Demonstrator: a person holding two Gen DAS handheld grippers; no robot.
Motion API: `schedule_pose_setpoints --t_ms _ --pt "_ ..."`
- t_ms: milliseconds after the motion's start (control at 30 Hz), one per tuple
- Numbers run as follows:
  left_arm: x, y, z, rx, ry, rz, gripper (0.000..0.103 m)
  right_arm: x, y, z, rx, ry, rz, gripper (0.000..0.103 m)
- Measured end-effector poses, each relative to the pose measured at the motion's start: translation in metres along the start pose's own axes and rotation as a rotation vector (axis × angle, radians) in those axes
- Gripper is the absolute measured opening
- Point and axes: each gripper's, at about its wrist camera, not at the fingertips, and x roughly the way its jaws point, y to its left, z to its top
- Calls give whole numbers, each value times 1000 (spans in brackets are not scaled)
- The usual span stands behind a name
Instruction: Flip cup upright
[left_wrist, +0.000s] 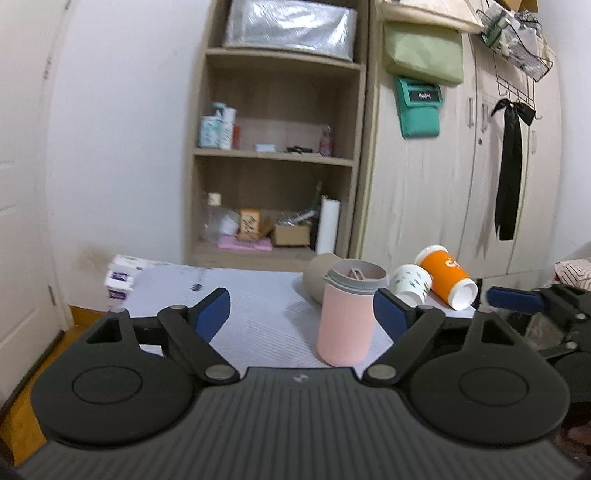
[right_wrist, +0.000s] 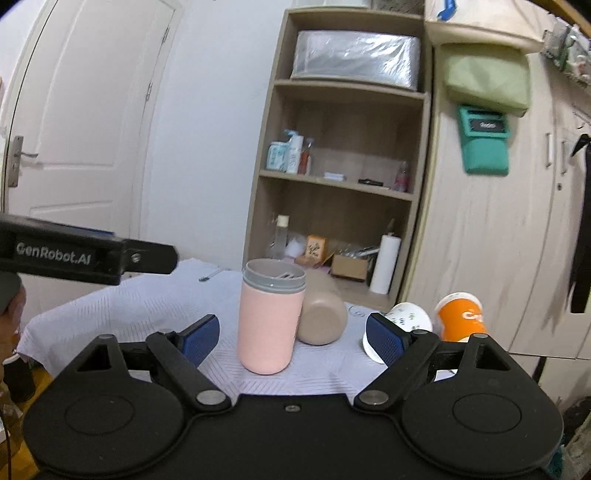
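I've got the table (left_wrist: 258, 317) stretching ahead of both tongs. The pink cup (left_wrist: 345, 317) stands upright between my left gripper's (left_wrist: 301, 314) spread fingers, touching neither, and likewise inside my right gripper (right_wrist: 291, 338), spread wide. Behind it the beige cup (right_wrist: 321, 317) lies tipped; further right, the orange cup (right_wrist: 461, 317) and white cup (right_wrist: 408, 317).

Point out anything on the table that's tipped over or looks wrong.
Three cups lie on their sides: the tan cup behind the upright pink cup, and the white patterned cup and orange cup to its right. No spill or damage shows.
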Motion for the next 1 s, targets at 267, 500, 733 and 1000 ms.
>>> schedule_pose_setpoints --t_ms 267,500,733,1000 --pt "-31 -8 -13 49 -78 26 91 -29 4 -1 34 -78 -82 91" --pt "-38 -12 -24 85 -111 102 96 -31 3 -2 40 -92 -164 102" --pt "-41 -14 -31 115 -154 146 103 -25 -11 -5 120 -38 -212 103" --pt "-46 -13 -31 104 -148 148 103 -27 -12 -5 159 -10 -244 103"
